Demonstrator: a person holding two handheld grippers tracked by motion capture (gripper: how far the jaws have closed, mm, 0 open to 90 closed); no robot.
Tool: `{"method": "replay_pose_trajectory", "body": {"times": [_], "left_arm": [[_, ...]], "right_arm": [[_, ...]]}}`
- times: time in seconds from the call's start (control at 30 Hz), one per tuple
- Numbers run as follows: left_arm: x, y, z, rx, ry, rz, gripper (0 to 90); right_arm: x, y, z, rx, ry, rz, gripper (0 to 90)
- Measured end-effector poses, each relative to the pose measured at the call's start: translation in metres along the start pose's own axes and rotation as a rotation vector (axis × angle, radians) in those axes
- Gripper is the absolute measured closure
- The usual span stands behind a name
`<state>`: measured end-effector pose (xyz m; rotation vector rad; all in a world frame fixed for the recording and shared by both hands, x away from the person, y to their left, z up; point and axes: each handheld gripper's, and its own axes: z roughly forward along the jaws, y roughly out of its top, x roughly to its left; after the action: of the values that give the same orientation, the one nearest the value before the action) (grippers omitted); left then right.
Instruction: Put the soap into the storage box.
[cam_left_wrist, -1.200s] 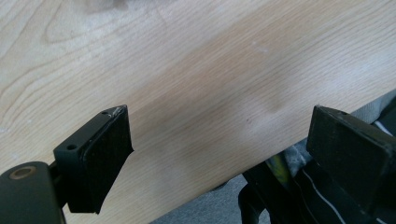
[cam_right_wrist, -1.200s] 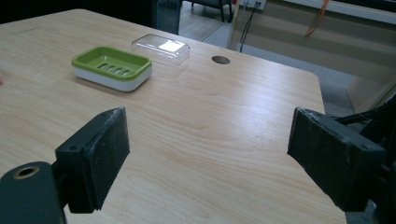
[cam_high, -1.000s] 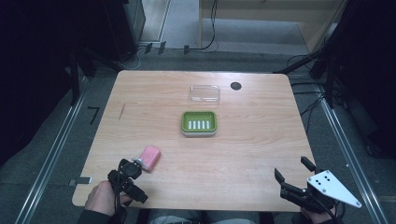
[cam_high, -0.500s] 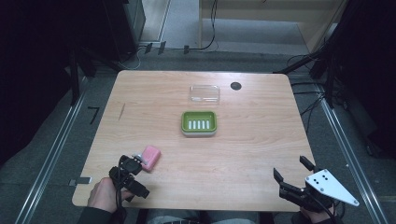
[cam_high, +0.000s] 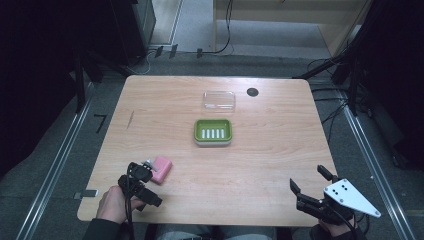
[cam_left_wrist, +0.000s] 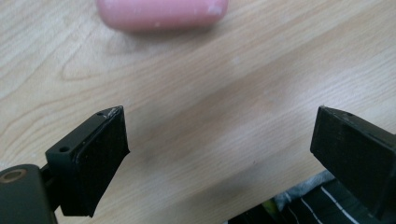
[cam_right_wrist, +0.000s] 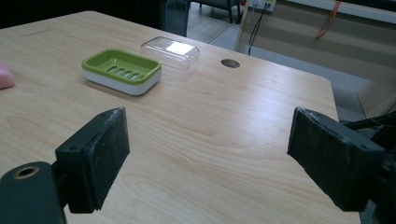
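Observation:
A pink soap bar (cam_high: 161, 169) lies on the wooden table (cam_high: 270, 150) near its front left. It is blurred at the top of the left gripper view, soap (cam_left_wrist: 161, 11). My left gripper (cam_high: 150, 186) sits just short of it, held by a hand at the table's front edge. Its jaws have just been opening; they stand open, gripper (cam_left_wrist: 219, 116), with bare wood between them. My right gripper (cam_high: 310, 180) rests open at the front right, gripper (cam_right_wrist: 210, 119), with nothing between its jaws. A green soap dish (cam_high: 213, 132) stands at the table's middle.
A clear plastic lid (cam_high: 219, 100) lies behind the dish, and a dark round hole (cam_high: 252, 92) is in the tabletop to its right. The right gripper view looks across to the dish (cam_right_wrist: 122, 70) and lid (cam_right_wrist: 170, 49). Floor rails run along both sides.
The left hand and its gripper have drawn back a little toward the front left edge, away from the soap. Soap and right gripper have stayed put.

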<state>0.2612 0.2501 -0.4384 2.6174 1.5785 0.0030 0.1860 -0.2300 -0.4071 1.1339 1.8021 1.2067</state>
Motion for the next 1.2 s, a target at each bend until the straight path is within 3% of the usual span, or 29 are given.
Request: {"method": "replay_pose_trajectory", "body": {"times": [0.43, 1.2], "left_arm": [[-0.001, 0.017, 0.001, -0.011, 0.006, 0.010, 4.2], [0.020, 0.049, 0.008, -0.039, 0.011, -0.046, 0.9]], "right_arm": [[0.001, 0.001, 0.001, -0.001, 0.006, -0.007, 12.9], [0.000, 0.000, 0.000, 0.001, 0.006, -0.005, 12.9]]}}
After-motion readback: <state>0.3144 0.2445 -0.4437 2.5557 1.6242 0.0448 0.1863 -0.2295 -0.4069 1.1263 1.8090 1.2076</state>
